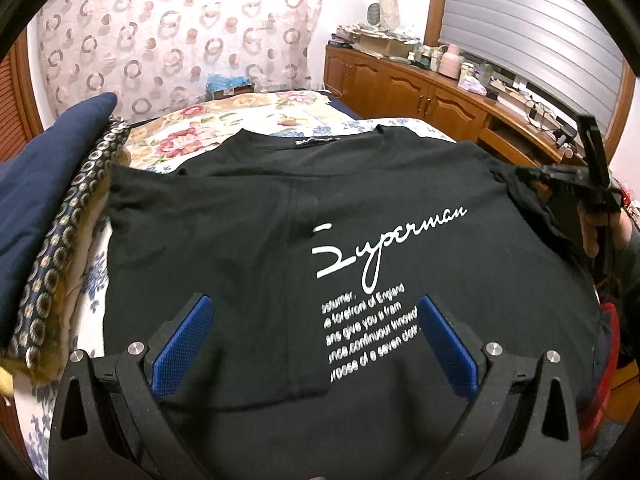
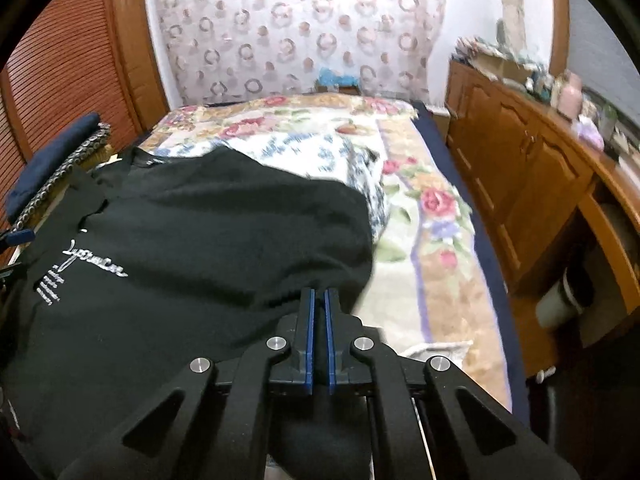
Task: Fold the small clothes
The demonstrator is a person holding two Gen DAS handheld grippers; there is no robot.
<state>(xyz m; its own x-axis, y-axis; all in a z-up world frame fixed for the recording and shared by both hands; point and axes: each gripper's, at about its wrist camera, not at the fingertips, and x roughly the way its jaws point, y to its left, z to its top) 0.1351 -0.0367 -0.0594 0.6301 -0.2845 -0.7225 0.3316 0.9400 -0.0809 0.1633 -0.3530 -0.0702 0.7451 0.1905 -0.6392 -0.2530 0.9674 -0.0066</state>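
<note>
A black T-shirt (image 1: 248, 216) printed with the white script word "Superman" and several lines of smaller white text is lying spread out on a floral bedspread (image 2: 424, 216), which is covering a bed and serving as the landmark here. The shirt is occupying the near part of the bedspread, its collar pointing toward the far end, where a curtain patterned with rings (image 1: 168, 32) is hanging. One side of the shirt is lying folded over its middle, covering the start of the printed lines. The left gripper (image 1: 314, 334) is hovering above the shirt's lower half with its blue-padded fingers (image 1: 182, 346) spread wide, pinching nothing. The right gripper (image 2: 319, 336) is sitting at the shirt's right edge, its fingers pressed together on black fabric, which is bunching up between the blue pads; in the left wrist view this gripper is showing at the shirt's right sleeve, with part of a person's hand (image 1: 592, 224) behind it. A stack of folded textiles, navy fabric (image 1: 52, 184) on top, is resting on the bedspread's left side, just beside the shirt. A long wooden cabinet (image 2: 520, 168) cluttered with bottles and boxes is running along the bedspread's right side. The right wrist view is slightly blurred.
</note>
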